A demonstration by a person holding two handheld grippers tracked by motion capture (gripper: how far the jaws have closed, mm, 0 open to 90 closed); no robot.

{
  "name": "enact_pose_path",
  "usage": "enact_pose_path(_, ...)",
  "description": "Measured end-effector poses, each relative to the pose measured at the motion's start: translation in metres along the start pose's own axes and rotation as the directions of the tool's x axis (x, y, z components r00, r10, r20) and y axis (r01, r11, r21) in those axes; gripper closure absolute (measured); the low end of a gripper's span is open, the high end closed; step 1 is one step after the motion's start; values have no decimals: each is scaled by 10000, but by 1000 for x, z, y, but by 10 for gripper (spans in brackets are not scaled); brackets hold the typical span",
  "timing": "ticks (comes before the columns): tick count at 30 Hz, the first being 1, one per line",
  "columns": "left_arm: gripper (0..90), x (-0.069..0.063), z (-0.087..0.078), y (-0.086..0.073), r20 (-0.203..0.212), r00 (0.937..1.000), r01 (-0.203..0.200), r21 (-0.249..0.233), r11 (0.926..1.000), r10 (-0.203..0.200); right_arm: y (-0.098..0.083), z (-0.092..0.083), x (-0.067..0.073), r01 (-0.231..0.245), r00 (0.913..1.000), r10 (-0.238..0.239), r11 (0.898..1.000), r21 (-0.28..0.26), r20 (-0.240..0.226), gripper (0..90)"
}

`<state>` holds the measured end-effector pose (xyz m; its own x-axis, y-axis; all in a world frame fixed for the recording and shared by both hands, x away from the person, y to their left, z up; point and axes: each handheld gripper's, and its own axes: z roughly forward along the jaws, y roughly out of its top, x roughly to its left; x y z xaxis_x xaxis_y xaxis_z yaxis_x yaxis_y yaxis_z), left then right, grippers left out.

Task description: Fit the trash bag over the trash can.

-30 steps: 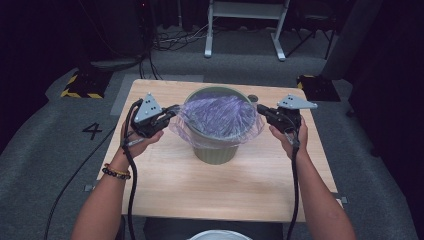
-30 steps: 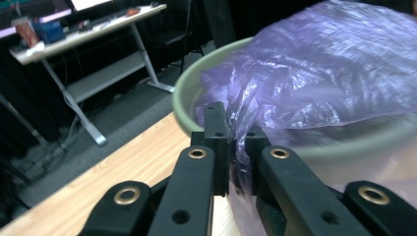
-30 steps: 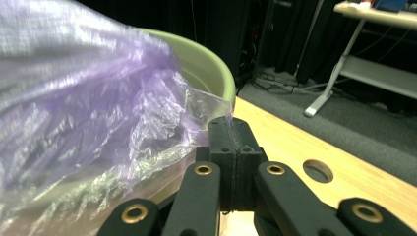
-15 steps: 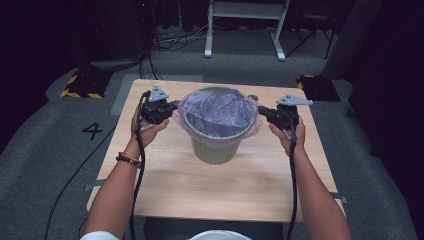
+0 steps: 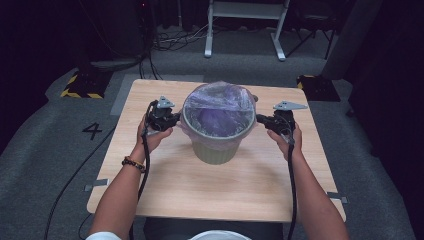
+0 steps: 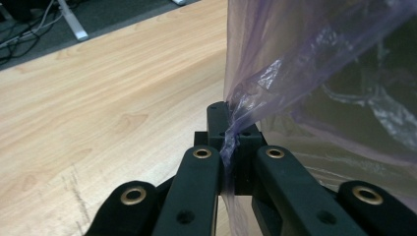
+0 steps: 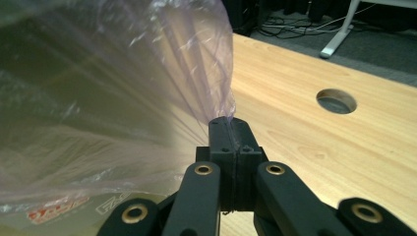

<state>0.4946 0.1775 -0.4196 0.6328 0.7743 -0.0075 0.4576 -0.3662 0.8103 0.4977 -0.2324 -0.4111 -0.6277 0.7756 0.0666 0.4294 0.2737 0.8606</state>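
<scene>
Bin (image 5: 216, 150) of pale green stands upright at the middle of the wooden table (image 5: 200, 190), its long axis vertical and its mouth pointing straight up. A thin purple bag (image 5: 218, 107) lines it, the film stretched over the rim and sagging into the dark inside.

The left gripper (image 5: 170, 120) sits at 9 o'clock from the bin, level with the rim, jaws pointing toward 3 o'clock. In the left gripper view its jaws are clamped together on a twisted pleat of the bag's film (image 6: 236, 132), which fans up and away to the bin wall beside it.

The right gripper (image 5: 264, 119) sits at 3 o'clock from the bin, jaws pointing toward 9 o'clock. In the right gripper view its jaws are pressed tight on the bag's edge (image 7: 216, 93), the film pulled taut from the tips toward the bin at the left of that view. A round hole (image 7: 336, 101) in the tabletop lies beyond it.

The two grippers face each other across the bin, each held in a hand, cables trailing back along the forearms toward 6 o'clock.
</scene>
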Motion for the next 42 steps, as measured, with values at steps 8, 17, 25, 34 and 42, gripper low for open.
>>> enact_pose_path(8, 897, -4, 5, -13, 278, 9996, -75, 380, 9992, 65, -13, 1, 4, 151, 9992, -139, 9994, 325, -366, 900)
enact_pose_path(17, 897, -9, 4, -22, 443, 9986, -309, 670, 9973, 279, -26, 0, 10, 138, 9967, -103, 9990, 425, -806, 900)
enact_pose_path(25, 566, -22, -13, -26, -142, 9982, -571, 313, 9979, 576, -30, -7, 16, 332, 9957, -311, 9992, 221, -875, 836)
enact_pose_path(34, 233, -23, -68, -34, -173, 9956, -942, -1612, 9824, 926, -14, -44, 6, 477, 9989, -470, 9880, -1466, 80, 538)
enact_pose_path(42, 200, -58, -84, -39, 952, 9759, -1715, -2226, 9597, 1965, 15, -72, 7, 1155, 9928, -1197, 9672, -2264, -46, 426)
